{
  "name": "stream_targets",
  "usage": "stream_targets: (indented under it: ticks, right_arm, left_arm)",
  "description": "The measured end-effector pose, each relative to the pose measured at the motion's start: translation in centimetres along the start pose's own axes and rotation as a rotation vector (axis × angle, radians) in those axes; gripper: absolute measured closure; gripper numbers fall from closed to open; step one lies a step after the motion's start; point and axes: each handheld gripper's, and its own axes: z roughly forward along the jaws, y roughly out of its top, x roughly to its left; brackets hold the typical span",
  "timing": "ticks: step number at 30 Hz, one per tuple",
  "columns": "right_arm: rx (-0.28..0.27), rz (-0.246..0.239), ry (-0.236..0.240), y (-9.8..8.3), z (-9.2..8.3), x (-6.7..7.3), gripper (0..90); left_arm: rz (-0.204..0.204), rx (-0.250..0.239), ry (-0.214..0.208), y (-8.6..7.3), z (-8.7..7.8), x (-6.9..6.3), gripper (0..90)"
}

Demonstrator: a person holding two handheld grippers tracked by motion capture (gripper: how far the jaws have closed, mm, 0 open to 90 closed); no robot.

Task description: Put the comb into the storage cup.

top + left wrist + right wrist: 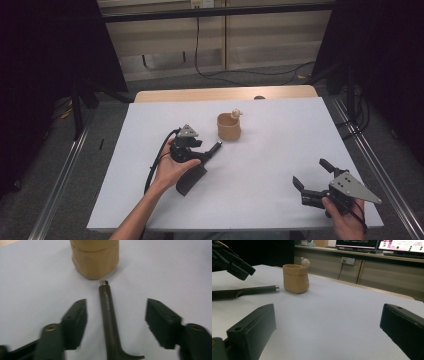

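Between the left hand-held gripper's (116, 322) parted jaws lies the spatula (108, 315), untouched; cup (94, 257) just ahead; right hand-held gripper (314, 176) gapes too.

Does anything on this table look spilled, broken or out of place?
Nothing spilled or broken. The dark spatula lies flat on the white table, its handle end close to the upright tan cup, loose between the open left gripper. That looks deliberate, not odd.

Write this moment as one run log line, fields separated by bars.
left gripper open above spatula | spatula flat on table, handle toward tan cup | right gripper open, empty
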Motion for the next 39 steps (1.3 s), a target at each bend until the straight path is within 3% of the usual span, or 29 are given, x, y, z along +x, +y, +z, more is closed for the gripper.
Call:
stream_targets:
  ticks: [2, 5, 8, 11, 14, 17, 20, 22, 25, 26, 27, 30, 32, 35, 36, 39]
  right_arm:
    - [-0.002, -0.001, 0.004, 0.0, 0.0, 0.0, 0.0]
    - [-0.003, -0.003, 0.006, 0.0, -0.1, 0.0, 0.0]
    - [0.0, -0.002, 0.005, 0.0, -0.1, 0.0, 0.0]
    - [-0.004, 0.001, 0.007, 0.0, -0.2, 0.0, 0.0]
    - [-0.006, -0.006, 0.012, 0.0, -0.2, 0.0, 0.0]
    - [-0.005, -0.004, 0.011, 0.0, -0.2, 0.1, 0.0]
    - [-0.004, -0.001, 0.012, 0.0, -0.2, 0.0, 0.0]
    - [-0.003, -0.002, 0.011, 0.0, -0.2, 0.0, 0.0]
    - [-0.002, -0.005, 0.009, 0.0, -0.2, 0.0, 0.0]
    - [-0.002, -0.005, 0.009, 0.0, -0.2, 0.0, 0.0]
    - [-0.002, -0.006, 0.009, 0.0, -0.2, 0.0, 0.0]
    - [0.0, -0.007, 0.008, 0.0, -0.2, 0.0, 0.0]
    - [0.0, -0.007, 0.007, 0.0, -0.2, 0.0, 0.0]
    - [0.001, -0.007, 0.005, 0.0, -0.1, 0.0, 0.0]
    - [0.003, -0.005, 0.005, 0.0, -0.1, 0.0, 0.0]
    - [0.0, -0.008, 0.002, 0.0, -0.1, 0.0, 0.0]
  left_arm:
    - [-0.016, 0.005, -0.001, -0.2, 0.0, 0.3, 13.4]
    - [-0.016, 0.004, -0.007, -0.2, -0.1, 0.4, 10.8]
    - [0.021, 0.0, 0.037, -0.1, -0.2, 0.3, 6.3]
    - [0.011, 0.012, 0.058, 0.0, -0.4, 0.1, 5.8]
    - [-0.001, 0.02, 0.036, -0.1, -0.4, 0.1, 5.8]
    - [0.038, 0.034, 0.045, -0.2, -0.2, 0.0, 5.1]
    - [0.037, 0.047, 0.035, -0.1, -0.1, 0.0, 5.0]
    - [0.03, 0.079, 0.064, 0.1, 0.0, -0.1, 5.0]
    - [0.024, 0.149, 0.055, 0.4, 0.1, -0.3, 5.0]
    - [0.019, 0.177, 0.025, 0.5, 0.2, -0.2, 4.9]
    - [0.009, 0.185, 0.004, 0.6, 0.3, -0.1, 4.9]
    - [0.019, 0.209, 0.026, 0.7, 0.5, -0.2, 5.8]
    - [0.007, 0.24, 0.01, 0.8, 0.6, 0.0, 6.6]
    - [0.023, 0.276, 0.022, 0.9, 1.0, 0.1, 6.7]
    - [0.026, 0.279, -0.005, 0.9, 1.2, 0.2, 7.8]
    - [0.01, 0.32, -0.012, 1.1, 1.7, 0.3, 7.6]
